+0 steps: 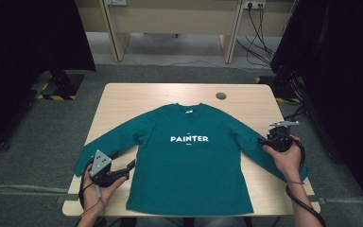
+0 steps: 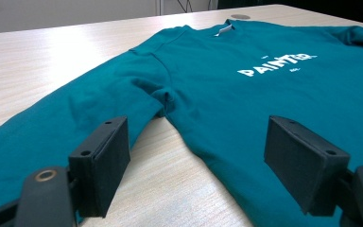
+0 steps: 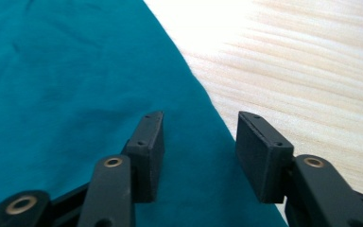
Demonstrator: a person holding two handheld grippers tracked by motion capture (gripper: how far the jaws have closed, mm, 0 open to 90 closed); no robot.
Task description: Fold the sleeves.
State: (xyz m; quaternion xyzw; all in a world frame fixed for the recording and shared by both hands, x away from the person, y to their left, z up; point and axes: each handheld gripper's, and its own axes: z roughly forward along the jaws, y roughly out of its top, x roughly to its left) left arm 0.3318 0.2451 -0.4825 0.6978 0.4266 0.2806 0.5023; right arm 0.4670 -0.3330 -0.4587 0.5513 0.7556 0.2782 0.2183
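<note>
Teal long-sleeved shirt (image 1: 189, 161) printed "PAINTER" lies flat, front up, spread across the wooden table (image 1: 137, 97), its collar toward the far edge and its hem near the person's edge. Left gripper (image 1: 123, 171) hovers just beside the shirt's left side, under the armpit, jaws wide apart with nothing between them. Right gripper (image 1: 263, 141) sits over the edge of the shirt's right sleeve (image 3: 75, 94), jaws half apart, straddling the sleeve's edge without pinching it.

Curtained lab: black drapes (image 1: 33, 33), cables (image 1: 257, 33)
</note>
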